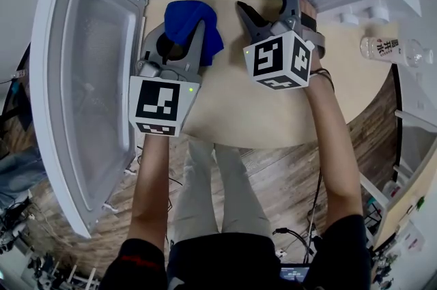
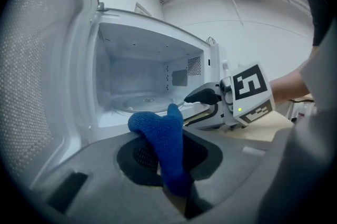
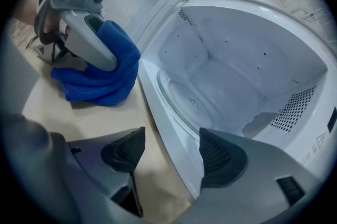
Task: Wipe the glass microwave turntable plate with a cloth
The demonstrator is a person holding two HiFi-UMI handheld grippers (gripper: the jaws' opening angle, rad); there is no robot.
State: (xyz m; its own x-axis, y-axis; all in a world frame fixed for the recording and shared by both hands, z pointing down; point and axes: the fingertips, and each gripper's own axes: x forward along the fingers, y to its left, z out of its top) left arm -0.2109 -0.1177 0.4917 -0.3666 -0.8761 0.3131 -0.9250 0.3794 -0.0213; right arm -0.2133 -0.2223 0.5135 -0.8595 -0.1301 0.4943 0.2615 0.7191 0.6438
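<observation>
Two risks: the blue cloth, pinched in the left claw, may slip out under scrubbing pressure, and the glass turntable plate, clear and round on the microwave floor at the head view's top centre, may tilt if pressed off-centre. The right claw gapes wide, empty, over the worktop.
</observation>
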